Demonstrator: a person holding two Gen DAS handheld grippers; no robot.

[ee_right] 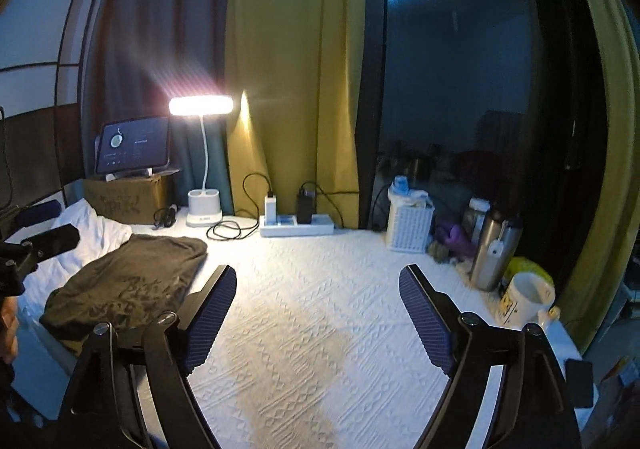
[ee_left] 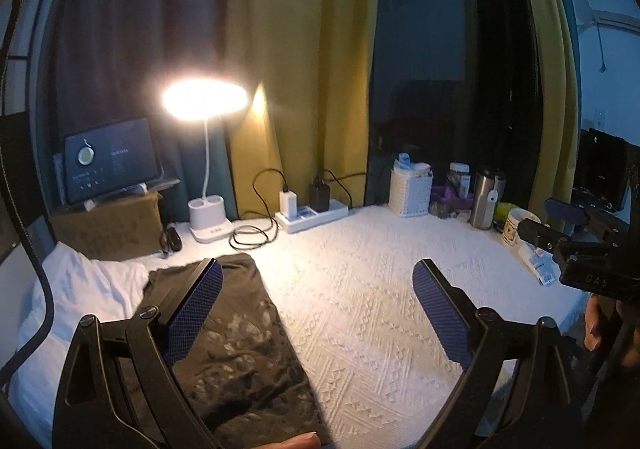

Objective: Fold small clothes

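Folded dark shirt (ee_right: 128,281) on bedspread (ee_right: 320,309)

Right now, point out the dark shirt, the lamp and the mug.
Shirt (ee_right: 128,281): right wrist view, middle of the folded cloth.
Lamp (ee_right: 201,105): right wrist view, lit head.
Mug (ee_right: 524,299): right wrist view, outer wall below the rim.

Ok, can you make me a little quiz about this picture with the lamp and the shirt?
1. True or false: the dark shirt lies folded on the white bedspread.
2. What stands nearest the lamp? A) mug B) tablet C) steel bottle
3. Fill in: both the left gripper and the right gripper are ____.

Key: 1 true; 2 B; 3 open, holding nothing.
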